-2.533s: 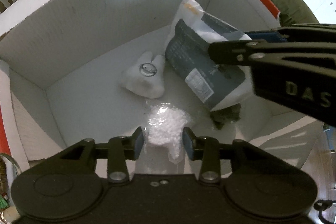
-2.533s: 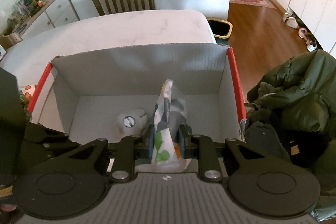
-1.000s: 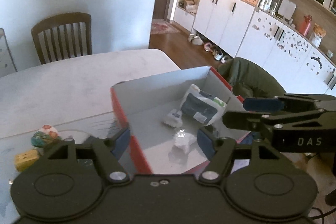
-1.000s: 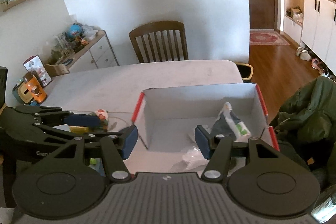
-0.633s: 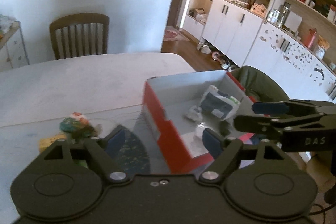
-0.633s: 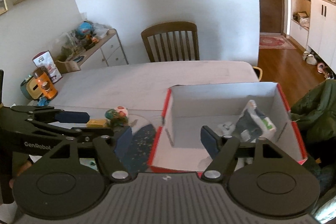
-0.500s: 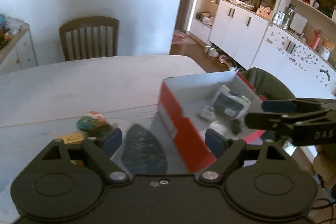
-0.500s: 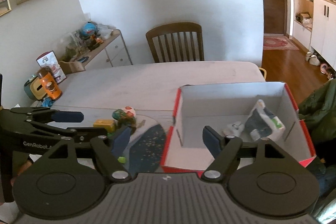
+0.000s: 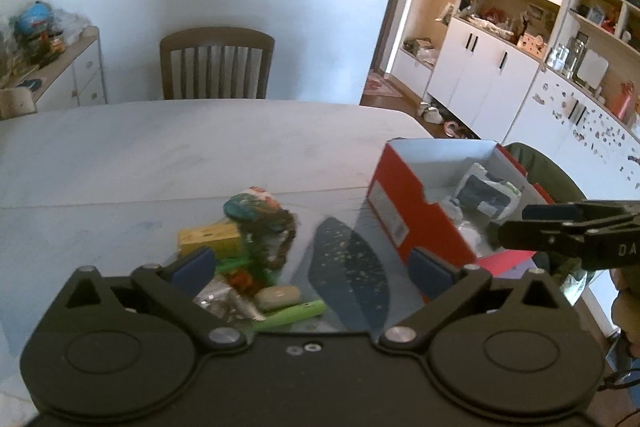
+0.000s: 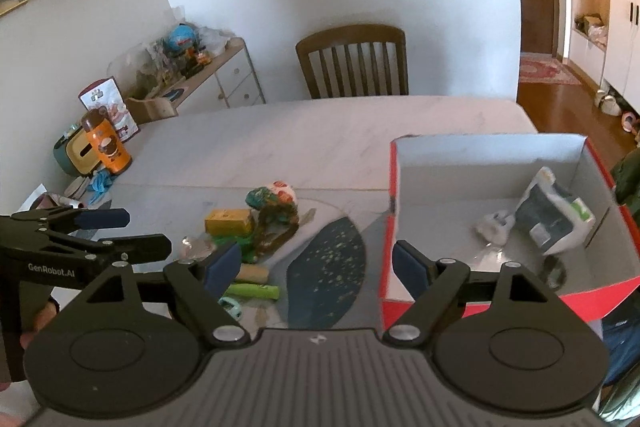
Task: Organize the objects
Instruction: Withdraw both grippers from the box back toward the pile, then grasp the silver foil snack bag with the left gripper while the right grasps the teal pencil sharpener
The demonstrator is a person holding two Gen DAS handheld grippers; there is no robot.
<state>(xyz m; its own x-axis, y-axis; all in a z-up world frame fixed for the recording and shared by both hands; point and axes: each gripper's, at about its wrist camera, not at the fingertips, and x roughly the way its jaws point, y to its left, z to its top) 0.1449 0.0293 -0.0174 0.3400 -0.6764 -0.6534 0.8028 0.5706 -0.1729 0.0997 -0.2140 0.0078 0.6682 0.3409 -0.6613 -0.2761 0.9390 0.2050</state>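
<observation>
Left gripper [image 9: 312, 265] hides part of the clutter [image 9: 244, 267].

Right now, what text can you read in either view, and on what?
"GenRobot.AI": on the left gripper, seen in the right wrist view.
"DA", cut off at the frame edge: on the right gripper, seen in the left wrist view.
Label on the red box: too blurred.
Print on the pouch in the box: too small.
</observation>
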